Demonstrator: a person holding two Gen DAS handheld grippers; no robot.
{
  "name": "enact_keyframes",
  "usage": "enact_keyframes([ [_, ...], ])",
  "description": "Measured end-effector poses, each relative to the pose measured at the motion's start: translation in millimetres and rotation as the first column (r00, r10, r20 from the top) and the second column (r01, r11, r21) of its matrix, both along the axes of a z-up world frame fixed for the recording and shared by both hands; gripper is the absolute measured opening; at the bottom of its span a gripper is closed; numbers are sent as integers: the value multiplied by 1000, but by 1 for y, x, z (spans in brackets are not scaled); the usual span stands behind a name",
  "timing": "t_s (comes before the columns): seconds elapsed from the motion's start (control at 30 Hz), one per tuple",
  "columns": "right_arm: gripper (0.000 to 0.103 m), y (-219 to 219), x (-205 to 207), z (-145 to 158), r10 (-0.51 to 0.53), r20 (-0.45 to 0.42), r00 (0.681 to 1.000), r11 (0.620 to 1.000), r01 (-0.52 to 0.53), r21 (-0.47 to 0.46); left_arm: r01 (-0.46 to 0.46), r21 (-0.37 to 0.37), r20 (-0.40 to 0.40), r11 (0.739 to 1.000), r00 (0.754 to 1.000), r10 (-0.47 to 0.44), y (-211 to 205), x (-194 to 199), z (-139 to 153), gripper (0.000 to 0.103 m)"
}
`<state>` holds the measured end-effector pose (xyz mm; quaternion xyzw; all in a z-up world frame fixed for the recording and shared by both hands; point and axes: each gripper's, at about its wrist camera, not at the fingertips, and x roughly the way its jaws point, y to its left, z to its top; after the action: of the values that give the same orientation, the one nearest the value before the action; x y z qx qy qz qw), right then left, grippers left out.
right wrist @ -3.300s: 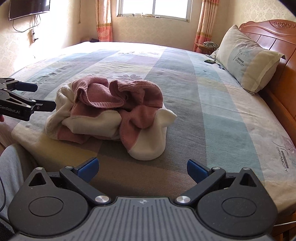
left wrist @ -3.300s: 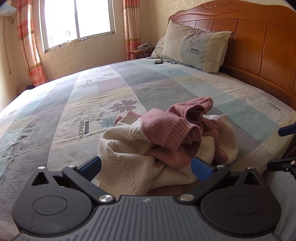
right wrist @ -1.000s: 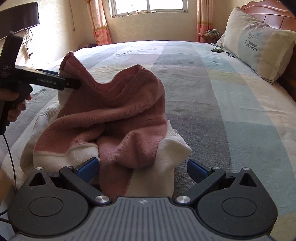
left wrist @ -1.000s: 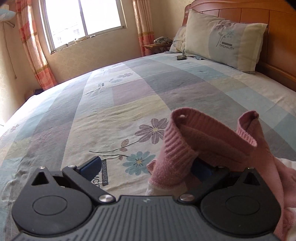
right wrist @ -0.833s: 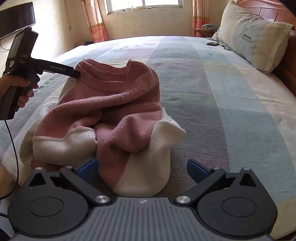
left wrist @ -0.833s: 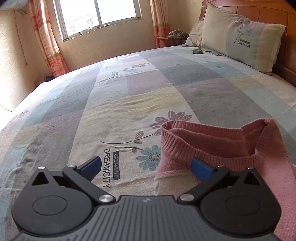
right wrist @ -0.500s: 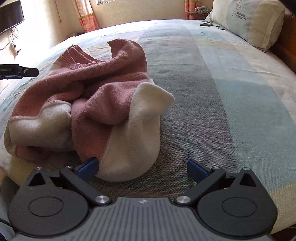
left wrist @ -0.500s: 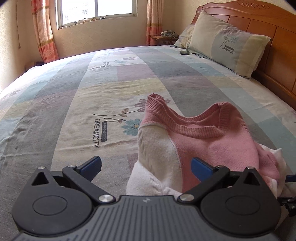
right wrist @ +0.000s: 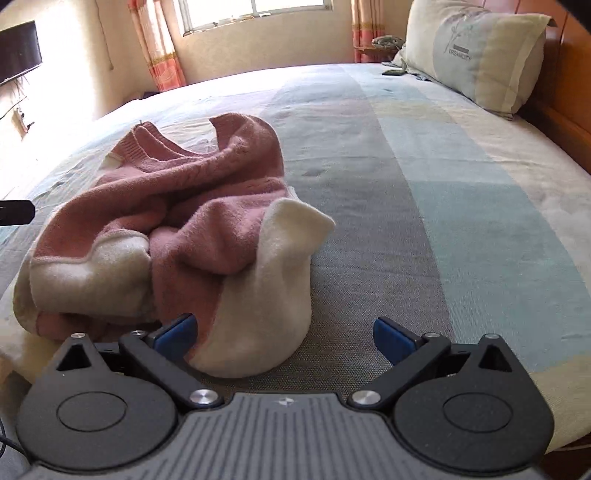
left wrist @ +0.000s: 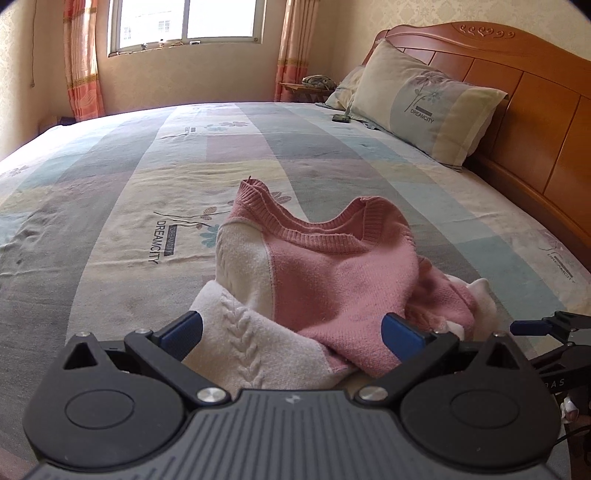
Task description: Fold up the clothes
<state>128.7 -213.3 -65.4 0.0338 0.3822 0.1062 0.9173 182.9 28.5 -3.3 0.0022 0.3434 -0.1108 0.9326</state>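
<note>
1 sweater [left wrist: 332, 273], pink with cream panels, lies crumpled in a heap near the foot edge of the bed [left wrist: 110, 221]; its ribbed neckline faces up and away in the left wrist view. Cable-knit stitching shows on the cream part nearest the left gripper [left wrist: 291, 334].

Writing legible: "DREAMCITY" is printed on the sheet beside a flower motif, left of the sweater, and again on the sheet at the right edge of the left wrist view. The same word appears on the front pillow [left wrist: 424, 107]. A 2nd pillow sits partly hidden behind it. Letters "DAS" can be read on the right gripper's body at the far right of the left wrist view.

Left gripper: jaws spread wide, holding nothing; the sweater's near folds lie between and just beyond the 2 blue pads. Right gripper [right wrist: 284, 339]: jaws likewise spread, empty, with a cream fold of the sweater just ahead of its left pad.

1 small dark object [left wrist: 340, 118], too small to identify, rests on the sheet by the pillows. 1 window [left wrist: 184, 22] with 2 orange curtains. 1 wooden headboard [left wrist: 535, 122].
</note>
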Motion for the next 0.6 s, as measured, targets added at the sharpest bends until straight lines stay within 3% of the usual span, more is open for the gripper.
enact_keyframes([
  [0.13,103,30,2,-1,128,32,991,986,-124,-110,3,34,7,999,1000,-4,-5,0,-3,102],
  [0.2,103,54,11,-12,142,40,989,955,-126,-270,-13,48,-4,999,1000,13,-5,2,-4,102],
  [0.27,103,70,21,-20,141,66,988,896,-99,-433,-23,49,-2,999,1000,23,-3,0,-4,102],
  [0.37,103,61,25,-4,99,155,983,895,-19,-446,-33,43,11,999,999,33,3,-5,-3,102],
  [0.47,103,45,36,13,-7,225,974,913,98,-396,-53,21,-6,998,999,53,8,-4,-6,102],
  [0.6,103,41,55,15,6,193,981,934,63,-350,-58,10,-27,998,998,58,8,-2,-11,102],
])
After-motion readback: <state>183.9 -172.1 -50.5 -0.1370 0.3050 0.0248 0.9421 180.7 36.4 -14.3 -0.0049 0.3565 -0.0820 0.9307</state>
